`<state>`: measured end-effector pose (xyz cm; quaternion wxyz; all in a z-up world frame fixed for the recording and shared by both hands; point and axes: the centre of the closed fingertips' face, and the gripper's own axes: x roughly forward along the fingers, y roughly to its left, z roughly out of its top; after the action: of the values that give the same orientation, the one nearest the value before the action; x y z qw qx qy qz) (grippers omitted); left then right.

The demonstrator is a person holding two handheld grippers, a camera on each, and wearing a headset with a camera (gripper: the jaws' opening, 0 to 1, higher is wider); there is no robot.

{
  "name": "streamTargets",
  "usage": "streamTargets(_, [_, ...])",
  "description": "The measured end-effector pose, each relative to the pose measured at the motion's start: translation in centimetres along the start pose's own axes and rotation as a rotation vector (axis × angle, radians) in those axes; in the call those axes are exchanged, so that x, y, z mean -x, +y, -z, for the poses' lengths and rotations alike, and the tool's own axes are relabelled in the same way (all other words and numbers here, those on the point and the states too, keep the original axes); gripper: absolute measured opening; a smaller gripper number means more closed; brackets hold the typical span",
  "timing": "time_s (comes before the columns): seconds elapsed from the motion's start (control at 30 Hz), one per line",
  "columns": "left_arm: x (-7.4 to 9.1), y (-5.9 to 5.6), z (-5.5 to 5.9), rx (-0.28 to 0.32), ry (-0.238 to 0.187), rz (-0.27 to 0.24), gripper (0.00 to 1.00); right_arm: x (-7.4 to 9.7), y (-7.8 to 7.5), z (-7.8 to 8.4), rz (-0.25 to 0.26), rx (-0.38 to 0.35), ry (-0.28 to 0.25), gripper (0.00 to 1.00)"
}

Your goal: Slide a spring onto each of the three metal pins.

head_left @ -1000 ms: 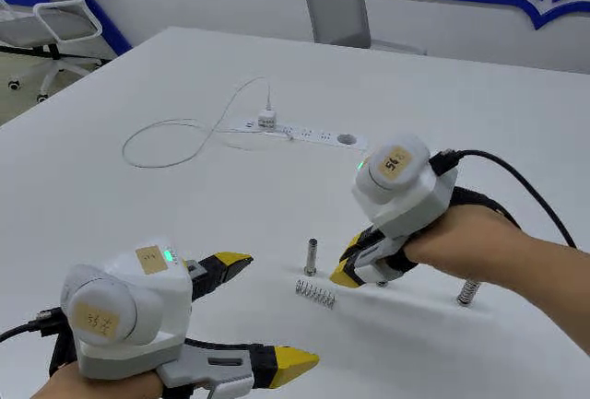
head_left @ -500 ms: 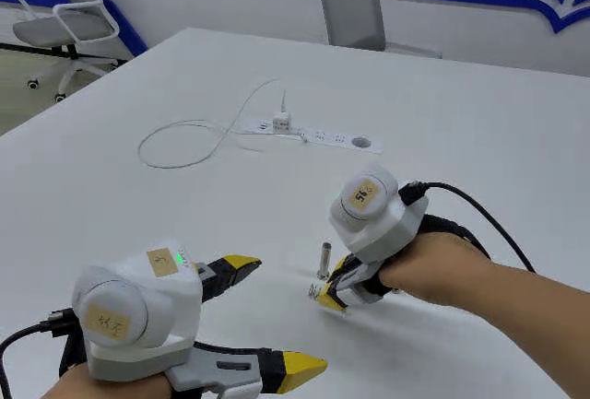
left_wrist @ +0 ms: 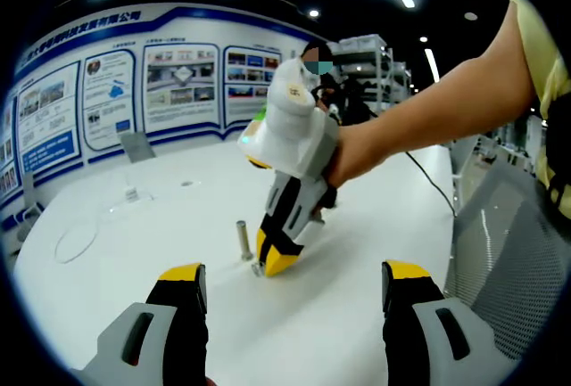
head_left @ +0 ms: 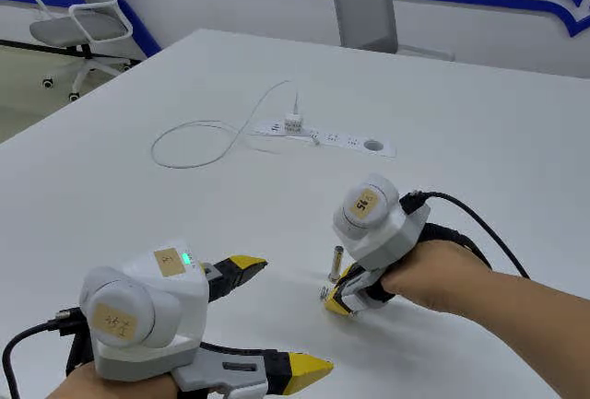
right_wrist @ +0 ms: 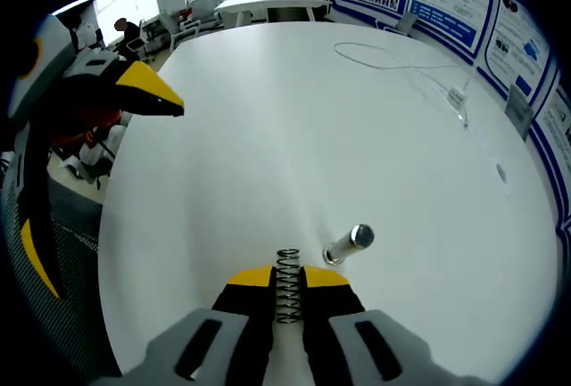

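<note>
A bare metal pin (head_left: 336,262) stands upright on the white table (head_left: 138,205). My right gripper (head_left: 343,302) is just in front of it, low over the table and shut on a small steel spring (right_wrist: 285,283). The spring pokes out past the yellow tips, and the pin (right_wrist: 349,242) is just to its right. In the left gripper view the right gripper (left_wrist: 275,259) points down beside the pin (left_wrist: 241,238). My left gripper (head_left: 277,318) hovers at the near left, open and holding nothing, its jaws spread wide (left_wrist: 294,277).
A white power strip (head_left: 324,137) with a plugged-in adapter and a looping white cable (head_left: 198,132) lie further back on the table. Office chairs (head_left: 365,7) stand beyond the far edge. The table's left edge runs diagonally past the left gripper.
My right gripper has moved left and down to the spring that lay on the table and has shut on it. The left gripper has stayed open in place. The head camera has shifted.
</note>
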<state>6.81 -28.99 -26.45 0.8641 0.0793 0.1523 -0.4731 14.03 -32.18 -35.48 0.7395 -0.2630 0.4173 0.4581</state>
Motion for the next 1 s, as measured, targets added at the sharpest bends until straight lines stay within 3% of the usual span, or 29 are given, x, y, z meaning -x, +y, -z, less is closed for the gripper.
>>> streamTargets(0.27, [0.0, -0.1, 0.2, 0.004, 0.002, 0.001, 0.82, 0.9, 0.8, -0.3, -0.008, 0.006, -0.020, 0.12])
streamTargets(0.43, [-0.2, -0.3, 0.3, 0.002, 0.003, 0.007, 0.82, 2.8, 1.6, -1.7, -0.017, -0.001, -0.087, 0.12])
streamTargets(0.63, [-0.2, -0.4, -0.2, 0.005, -0.008, 0.015, 0.81, 6.7, 2.5, -3.8, -0.028, -0.044, -0.234, 0.12])
streamTargets(0.77, [-0.3, -0.7, -1.4, 0.023, -0.038, 0.030, 0.79, 9.4, 2.9, -5.1, -0.036, -0.064, -0.323, 0.12])
streamTargets(1.0, [-0.8, -1.3, -5.1, 0.076, -0.131, 0.069, 0.73, 13.6, 3.6, -7.5, -0.092, -0.136, -0.501, 0.12])
